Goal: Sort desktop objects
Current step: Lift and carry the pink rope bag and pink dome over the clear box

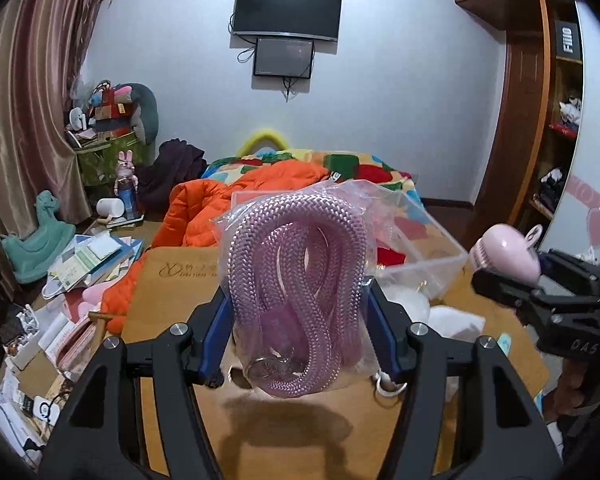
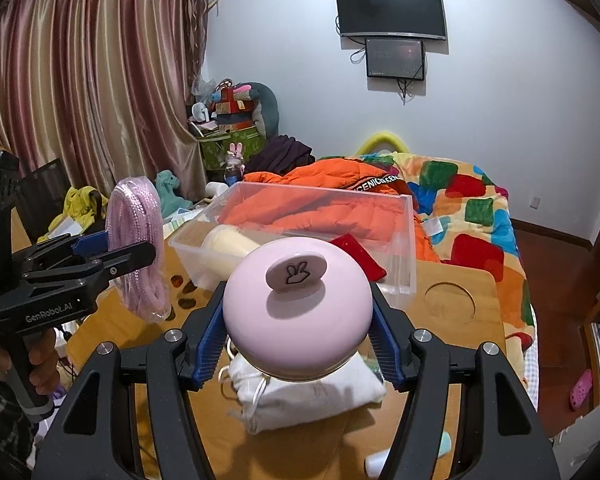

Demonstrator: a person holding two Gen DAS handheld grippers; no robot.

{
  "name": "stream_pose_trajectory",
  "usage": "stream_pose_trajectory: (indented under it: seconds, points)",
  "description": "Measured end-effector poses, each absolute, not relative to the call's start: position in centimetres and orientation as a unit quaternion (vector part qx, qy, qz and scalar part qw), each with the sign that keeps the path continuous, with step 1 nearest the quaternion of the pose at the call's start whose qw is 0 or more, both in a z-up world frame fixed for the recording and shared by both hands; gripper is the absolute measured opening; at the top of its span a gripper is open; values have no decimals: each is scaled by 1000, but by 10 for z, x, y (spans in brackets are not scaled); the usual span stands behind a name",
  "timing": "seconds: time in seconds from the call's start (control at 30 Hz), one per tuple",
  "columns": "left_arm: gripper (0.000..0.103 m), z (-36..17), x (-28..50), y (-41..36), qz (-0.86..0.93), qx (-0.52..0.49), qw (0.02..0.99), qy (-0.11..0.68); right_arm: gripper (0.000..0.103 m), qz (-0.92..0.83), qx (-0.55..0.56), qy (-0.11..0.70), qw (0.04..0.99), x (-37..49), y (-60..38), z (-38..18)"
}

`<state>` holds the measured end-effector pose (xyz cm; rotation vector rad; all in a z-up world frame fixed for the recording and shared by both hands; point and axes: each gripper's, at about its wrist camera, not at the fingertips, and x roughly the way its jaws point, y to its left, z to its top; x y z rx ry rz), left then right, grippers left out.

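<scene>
My left gripper (image 1: 296,308) is shut on a clear bag of coiled pink rope (image 1: 296,280) and holds it above the wooden desk (image 1: 172,292); this bag also shows in the right wrist view (image 2: 140,248). My right gripper (image 2: 298,320) is shut on a round pink gadget with a rabbit mark (image 2: 298,312), held above a white drawstring pouch (image 2: 312,396); the gadget also shows in the left wrist view (image 1: 504,254). A clear plastic bin (image 2: 404,240) stands on the desk beyond both grippers, with a cream object (image 2: 228,250) and a red item (image 2: 356,256) inside.
A bed with an orange jacket (image 2: 324,200) and colourful blanket (image 2: 472,216) lies behind the desk. Books and papers (image 1: 92,260) pile up on the left. The desk has a round recess (image 2: 450,300) on the right. A white pouch (image 1: 452,320) lies near the bin.
</scene>
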<state>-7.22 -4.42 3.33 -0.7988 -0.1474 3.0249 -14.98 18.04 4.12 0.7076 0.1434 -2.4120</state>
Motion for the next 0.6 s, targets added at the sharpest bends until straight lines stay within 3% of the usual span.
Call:
stream_pose_trajectory:
  seconds: [0.6]
  points:
    - [60, 57, -112, -56, 972, -229, -3, -55, 60, -905, 275, 38, 322, -201, 160, 41]
